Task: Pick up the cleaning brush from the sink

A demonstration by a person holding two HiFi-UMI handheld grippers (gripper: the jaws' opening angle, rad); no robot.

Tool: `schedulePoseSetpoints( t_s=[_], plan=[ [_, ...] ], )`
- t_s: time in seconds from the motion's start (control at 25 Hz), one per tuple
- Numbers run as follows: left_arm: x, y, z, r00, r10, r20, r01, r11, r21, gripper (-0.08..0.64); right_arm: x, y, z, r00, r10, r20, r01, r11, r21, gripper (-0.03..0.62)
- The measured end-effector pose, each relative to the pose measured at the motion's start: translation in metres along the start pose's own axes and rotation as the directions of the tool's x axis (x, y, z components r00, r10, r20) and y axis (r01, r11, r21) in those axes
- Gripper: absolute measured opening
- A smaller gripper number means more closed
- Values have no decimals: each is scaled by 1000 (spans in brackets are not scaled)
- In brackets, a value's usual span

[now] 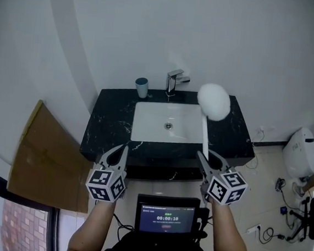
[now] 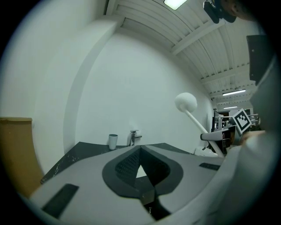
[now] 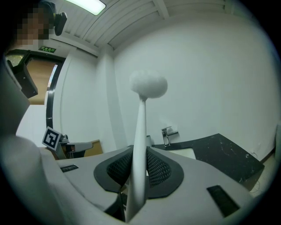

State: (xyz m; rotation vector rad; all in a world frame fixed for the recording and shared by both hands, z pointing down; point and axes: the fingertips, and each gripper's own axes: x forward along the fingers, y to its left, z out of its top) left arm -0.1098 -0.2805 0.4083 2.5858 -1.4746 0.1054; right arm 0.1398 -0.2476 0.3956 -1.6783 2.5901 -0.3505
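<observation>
The cleaning brush (image 1: 213, 101) is white, with a round fluffy head and a long thin handle. It stands clear of the white sink (image 1: 167, 122), lifted above the black counter's right side. My right gripper (image 1: 203, 154) is shut on the lower handle, and in the right gripper view the brush (image 3: 139, 132) rises upright between the pads. My left gripper (image 1: 125, 146) hovers at the counter's front left, shut on nothing; its tips (image 2: 139, 149) meet. From the left gripper view the brush (image 2: 186, 102) shows at the right.
A chrome tap (image 1: 175, 81) and a blue-grey cup (image 1: 142, 87) stand at the back of the black marbled counter (image 1: 110, 124). A brown board (image 1: 46, 158) leans at the left. A white toilet (image 1: 302, 152) and cables lie at the right. A tablet (image 1: 166, 215) hangs at my chest.
</observation>
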Motion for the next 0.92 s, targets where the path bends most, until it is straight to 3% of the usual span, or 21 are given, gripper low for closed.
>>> schedulePoseSetpoints(
  t_s=[0.48,0.92],
  plan=[
    [2,-16,2,999,-46,10,46,999,18,5,-9,7,3,1000,-29,10,29,1000,-2,74],
    [5,-14,12,999,-29,18,28,999,46,5,-11,8,1,1000,-28,8,28,999,22,74]
  ],
)
